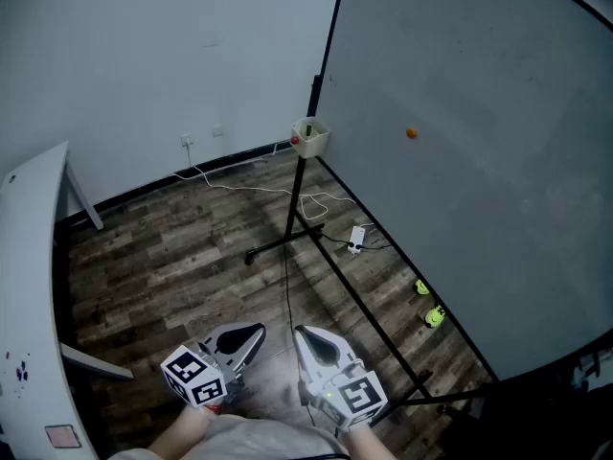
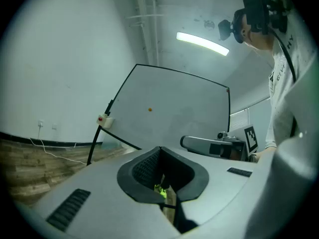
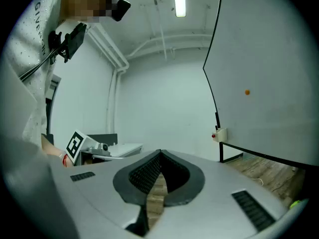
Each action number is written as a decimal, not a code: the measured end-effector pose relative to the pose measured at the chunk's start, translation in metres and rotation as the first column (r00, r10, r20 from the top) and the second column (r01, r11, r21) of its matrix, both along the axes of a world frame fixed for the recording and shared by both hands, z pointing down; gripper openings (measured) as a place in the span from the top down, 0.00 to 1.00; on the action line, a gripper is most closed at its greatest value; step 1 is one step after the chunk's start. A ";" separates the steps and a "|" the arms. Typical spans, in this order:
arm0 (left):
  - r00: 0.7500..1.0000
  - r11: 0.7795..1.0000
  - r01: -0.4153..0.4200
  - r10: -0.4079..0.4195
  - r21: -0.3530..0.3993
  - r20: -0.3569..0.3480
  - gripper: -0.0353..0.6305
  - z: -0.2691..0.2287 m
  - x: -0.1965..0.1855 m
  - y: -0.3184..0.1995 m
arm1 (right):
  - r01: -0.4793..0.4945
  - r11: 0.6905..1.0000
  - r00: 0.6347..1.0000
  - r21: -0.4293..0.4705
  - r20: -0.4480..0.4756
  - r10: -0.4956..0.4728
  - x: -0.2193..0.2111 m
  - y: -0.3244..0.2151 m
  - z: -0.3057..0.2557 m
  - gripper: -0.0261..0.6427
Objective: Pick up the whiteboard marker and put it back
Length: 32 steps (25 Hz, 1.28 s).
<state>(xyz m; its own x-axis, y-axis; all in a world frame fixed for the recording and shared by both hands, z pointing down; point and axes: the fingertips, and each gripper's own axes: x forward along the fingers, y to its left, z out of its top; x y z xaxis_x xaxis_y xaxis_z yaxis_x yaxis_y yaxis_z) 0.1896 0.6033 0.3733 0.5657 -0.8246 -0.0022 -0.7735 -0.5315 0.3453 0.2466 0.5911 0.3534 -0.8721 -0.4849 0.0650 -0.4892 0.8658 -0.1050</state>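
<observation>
A person faces a whiteboard [image 1: 479,113] on a dark stand, a gripper in each hand held low and close to the body, both pointed toward the board. The left gripper [image 1: 259,333] has its jaws meeting at the tips with nothing clamped. The right gripper [image 1: 300,333] is likewise closed and empty, a posture that reads as carrying rather than reaching. Two small yellow-green things [image 1: 436,316] lie on the wood floor [image 1: 172,257] just beside the stand's foot rail, below the board's lower edge and well apart from both grippers. They are too small to identify with certainty, but they are the likeliest candidates for the marker, fallen under the board. (A speck of the same green shows through the slot behind the left gripper's closed tips in its own view, beyond the jaws rather than between them.) A small white box [image 1: 311,140] fixed at the board's near edge, with a dark stick upright in it and a red spot on its side, looks like where markers are kept, which would explain "put it back". An orange dot [image 1: 411,133], presumably a magnet, sits on the otherwise bare board. A white cable [image 1: 251,188] trails over the floor to a plug strip [image 1: 356,241] near the stand, a possible snag on the way in. The pick-up appears not yet begun: the jaws would first have to open and go down to the floor.
</observation>
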 end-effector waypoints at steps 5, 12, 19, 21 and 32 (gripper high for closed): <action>0.999 0.999 0.033 -0.033 0.028 0.026 0.92 -0.003 -0.028 -0.015 | -0.040 0.999 0.999 0.019 0.010 0.040 -0.019 -0.013 -0.002 0.93; 0.997 0.996 0.068 -0.070 0.056 0.032 0.92 0.001 -0.060 -0.023 | -0.050 0.997 0.999 0.050 0.001 0.050 -0.053 -0.020 0.002 0.93; 0.988 0.987 0.141 -0.146 0.071 0.060 0.92 0.009 -0.091 -0.045 | -0.077 0.997 0.997 0.005 -0.029 0.077 -0.061 -0.043 0.017 0.93; 0.990 0.987 0.134 -0.138 0.089 0.041 0.92 0.006 -0.095 -0.055 | -0.082 0.996 0.996 -0.014 -0.032 0.082 -0.063 -0.057 0.022 0.93; 0.981 0.980 0.182 -0.186 0.078 0.047 0.92 0.005 -0.131 -0.181 | -0.048 0.999 0.999 0.005 -0.014 0.049 -0.098 -0.192 0.021 0.93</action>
